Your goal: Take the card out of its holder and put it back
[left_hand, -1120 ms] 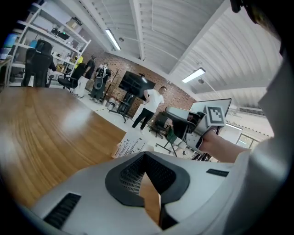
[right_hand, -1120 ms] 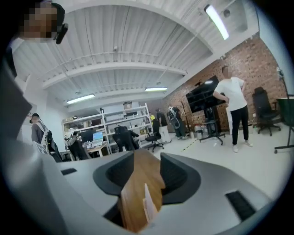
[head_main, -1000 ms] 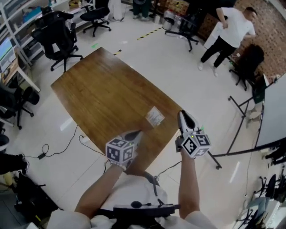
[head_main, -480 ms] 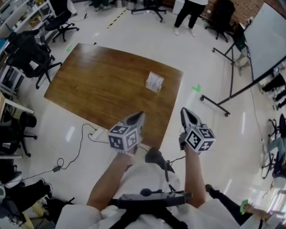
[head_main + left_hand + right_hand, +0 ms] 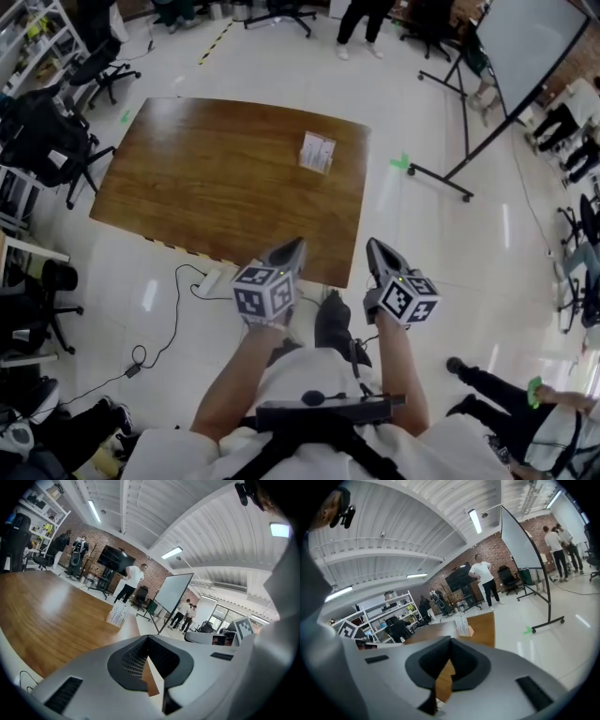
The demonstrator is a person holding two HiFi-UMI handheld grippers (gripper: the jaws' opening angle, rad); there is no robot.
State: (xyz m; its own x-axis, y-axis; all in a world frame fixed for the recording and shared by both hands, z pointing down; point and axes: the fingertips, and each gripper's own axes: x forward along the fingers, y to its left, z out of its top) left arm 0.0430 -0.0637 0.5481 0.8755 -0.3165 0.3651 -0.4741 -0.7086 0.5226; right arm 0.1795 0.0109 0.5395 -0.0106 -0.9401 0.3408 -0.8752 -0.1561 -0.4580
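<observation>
The card holder [image 5: 317, 152], a small white stand with printed cards, sits near the far right edge of the wooden table [image 5: 206, 187]. It also shows in the left gripper view [image 5: 117, 615] and in the right gripper view [image 5: 462, 625]. Both grippers hang side by side off the table's near edge, well short of the holder. My left gripper [image 5: 295, 246] [image 5: 147, 638] is shut, its tips meeting with nothing between them. My right gripper [image 5: 373, 246] [image 5: 451, 640] is shut and empty too.
A whiteboard on a wheeled stand [image 5: 506, 56] stands right of the table. Office chairs [image 5: 42, 131] crowd the left side, with shelves behind. A cable and power strip [image 5: 202, 281] lie on the floor by the table's near edge. People stand at the far end [image 5: 361, 19].
Both grippers have drawn back from over the table to a spot off its near edge. The card holder now lies farther ahead of them, and the right gripper has dropped lower.
</observation>
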